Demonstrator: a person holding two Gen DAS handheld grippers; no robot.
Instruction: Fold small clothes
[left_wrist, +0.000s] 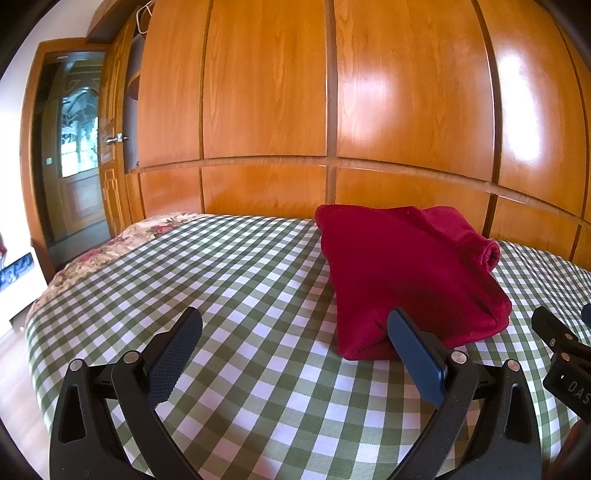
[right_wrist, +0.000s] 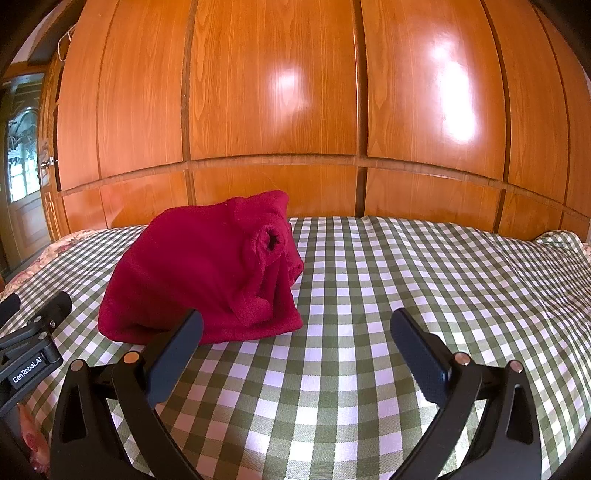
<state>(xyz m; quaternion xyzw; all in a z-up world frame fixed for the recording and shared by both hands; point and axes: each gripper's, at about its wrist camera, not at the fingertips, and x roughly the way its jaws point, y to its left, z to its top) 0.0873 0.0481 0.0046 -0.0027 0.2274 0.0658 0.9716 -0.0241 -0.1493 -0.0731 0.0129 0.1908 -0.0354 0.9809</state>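
A dark red fleece garment (left_wrist: 410, 273) lies folded in a thick bundle on the green and white checked bed cover (left_wrist: 229, 280). It also shows in the right wrist view (right_wrist: 207, 273), with a rolled sleeve cuff (right_wrist: 271, 240) facing me. My left gripper (left_wrist: 295, 332) is open and empty, low over the cover, its right finger just in front of the garment's near edge. My right gripper (right_wrist: 295, 332) is open and empty, its left finger in front of the garment's near edge. Each gripper shows at the edge of the other's view.
A wall of glossy wooden wardrobe panels (left_wrist: 332, 92) rises directly behind the bed. A flowered bedspread (left_wrist: 110, 247) shows at the bed's left corner. A wooden door with a glass pane (left_wrist: 79, 147) stands at far left. Checked cover (right_wrist: 443, 277) stretches to the right of the garment.
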